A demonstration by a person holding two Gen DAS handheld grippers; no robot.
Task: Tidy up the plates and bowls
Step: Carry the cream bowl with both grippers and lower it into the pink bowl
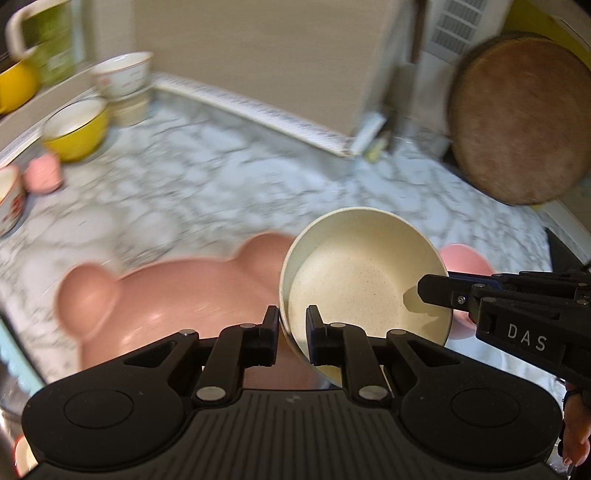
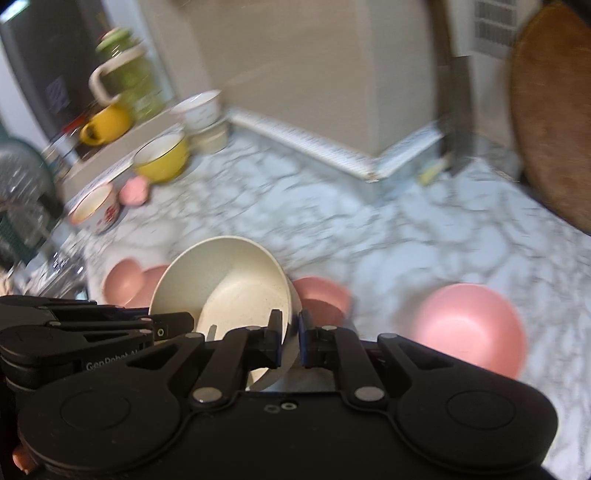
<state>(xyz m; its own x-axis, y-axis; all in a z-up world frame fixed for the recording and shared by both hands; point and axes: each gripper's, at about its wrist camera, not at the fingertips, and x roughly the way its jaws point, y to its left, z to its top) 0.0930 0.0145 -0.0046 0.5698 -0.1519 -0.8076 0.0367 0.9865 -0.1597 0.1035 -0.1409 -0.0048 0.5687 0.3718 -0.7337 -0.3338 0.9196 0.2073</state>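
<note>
Over marble counter (image 1: 207,177), both claws clamped on cream bowl (image 1: 365,266).

blurred: pink bear-shaped plate (image 1: 147,295) | cut off: wooden board (image 2: 554,110), perhaps round

Black ribbed tool (image 1: 291,319) — silver rivets, blue pads

surface: white-and-grey marble-patterned desk (image 1: 229,177) | back: plain beige wall panel (image 1: 258,48) with a pale printed strip (image 1: 258,107) along its foot | right: round brown wooden board (image 1: 517,122) leaning upright | upper right: white slatted vent (image 1: 454,26), possibly an appliance, blurred | light: soft, even
</note>
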